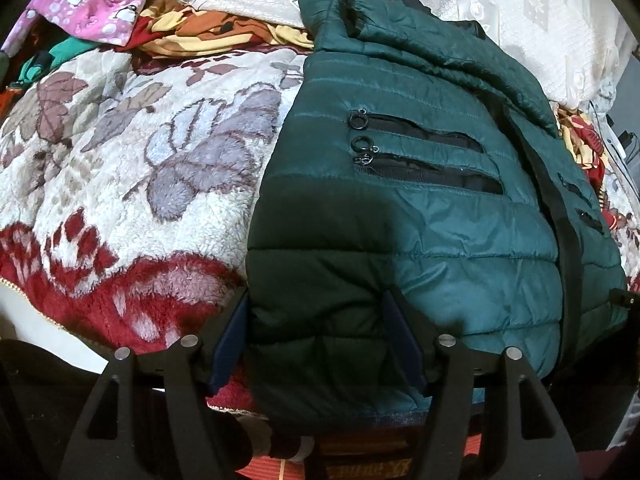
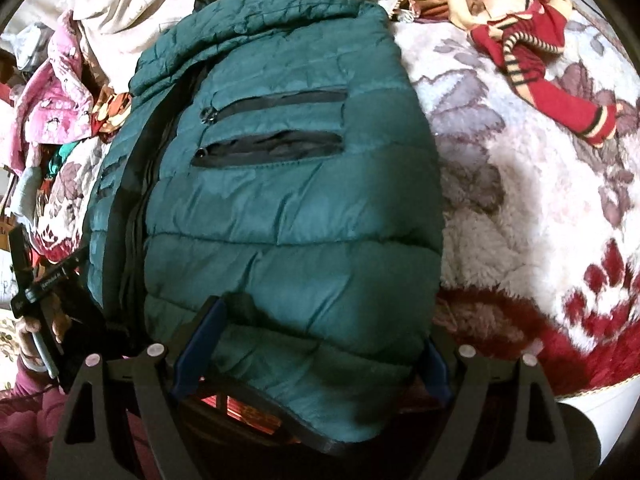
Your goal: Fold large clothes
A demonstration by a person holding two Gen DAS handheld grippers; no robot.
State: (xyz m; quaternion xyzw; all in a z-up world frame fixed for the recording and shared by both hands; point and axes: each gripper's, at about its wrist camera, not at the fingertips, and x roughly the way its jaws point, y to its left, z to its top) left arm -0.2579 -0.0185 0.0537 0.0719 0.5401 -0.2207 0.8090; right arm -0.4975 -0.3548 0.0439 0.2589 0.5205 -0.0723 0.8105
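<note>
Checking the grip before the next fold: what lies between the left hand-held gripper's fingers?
The green puffer jacket's bottom hem corner, seen in the left wrist view; pads apart.

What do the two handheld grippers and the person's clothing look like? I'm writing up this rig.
Both the left gripper and the right gripper have matte black forked fingers with cut-out slots, round silver pins at the joints and dark blue pads. In the right wrist view, a black bar with small white lettering shows at the left edge, and a maroon sleeve below it.

Teal quilted jacket (image 1: pixel 440 220), leaf-patterned blanket (image 1: pixel 140 160)
</note>
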